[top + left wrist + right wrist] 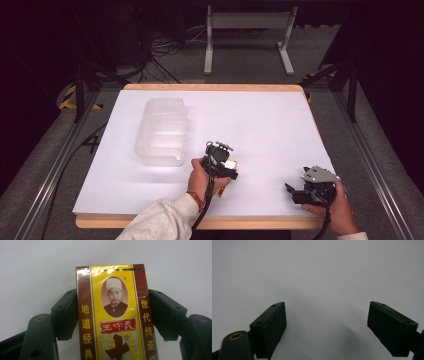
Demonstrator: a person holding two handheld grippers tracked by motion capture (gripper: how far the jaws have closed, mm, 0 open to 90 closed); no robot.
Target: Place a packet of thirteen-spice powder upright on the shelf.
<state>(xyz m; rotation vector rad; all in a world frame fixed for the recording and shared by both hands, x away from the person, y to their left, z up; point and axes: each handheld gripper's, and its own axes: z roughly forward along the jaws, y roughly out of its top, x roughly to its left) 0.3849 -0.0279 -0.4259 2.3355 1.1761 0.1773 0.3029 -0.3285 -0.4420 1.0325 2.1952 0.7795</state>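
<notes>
The left gripper is squeezed tight on both sides of a yellow and brown box just above the white table, while the right gripper rests wide apart with nothing in it.

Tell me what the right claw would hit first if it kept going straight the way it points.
Probably nothing but the bare white table sheet: the open right claw has only that surface ahead, though depth is hard to judge.

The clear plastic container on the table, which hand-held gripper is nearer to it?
Left. The left hand-held gripper is just right of the clear plastic container, clamping a yellow packet; the right hand-held gripper sits far off by the table's near-right corner.
</notes>
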